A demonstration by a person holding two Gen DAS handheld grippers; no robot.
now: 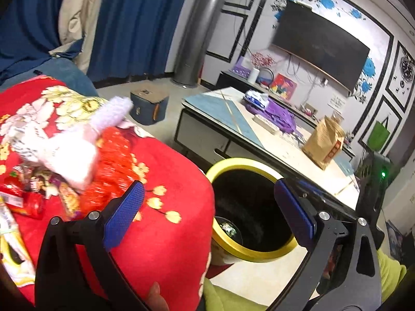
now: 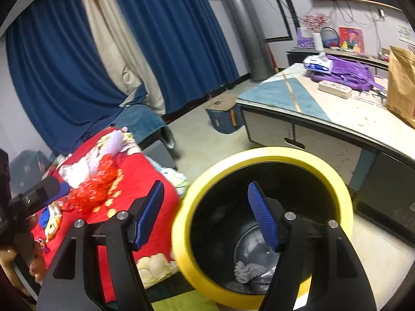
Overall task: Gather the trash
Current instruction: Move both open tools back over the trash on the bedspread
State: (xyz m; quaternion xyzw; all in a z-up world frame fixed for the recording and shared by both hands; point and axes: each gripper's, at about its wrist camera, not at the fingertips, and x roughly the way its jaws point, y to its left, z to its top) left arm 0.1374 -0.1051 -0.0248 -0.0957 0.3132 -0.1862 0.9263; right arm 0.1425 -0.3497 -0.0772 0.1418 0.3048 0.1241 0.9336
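Observation:
A black trash bin with a yellow rim (image 1: pixel 269 255) (image 2: pixel 259 153) stands on the floor beside a seat covered with a red floral cloth (image 1: pixel 160 233) (image 2: pixel 153 178). Trash lies on the cloth: a red crinkly wrapper (image 1: pixel 116 160) (image 2: pixel 93 191), white fluffy pieces (image 1: pixel 75 150) (image 2: pixel 77 168) and snack wrappers (image 1: pixel 26 194) (image 2: pixel 53 225). A grey crumpled piece (image 2: pixel 249 272) lies in the bin's bottom. My left gripper (image 1: pixel 207 212) is open and empty, between the cloth's edge and the bin. My right gripper (image 2: pixel 205 215) is open and empty over the bin's mouth.
A low coffee table (image 1: pixel 272 150) (image 2: pixel 324 119) stands behind the bin, holding a brown paper bag (image 1: pixel 324 142), a purple bag (image 2: pixel 347 73) and a tissue pack (image 2: pixel 317 63). A blue box (image 1: pixel 149 106) sits on the floor. Blue curtains (image 2: pixel 64 64) hang behind.

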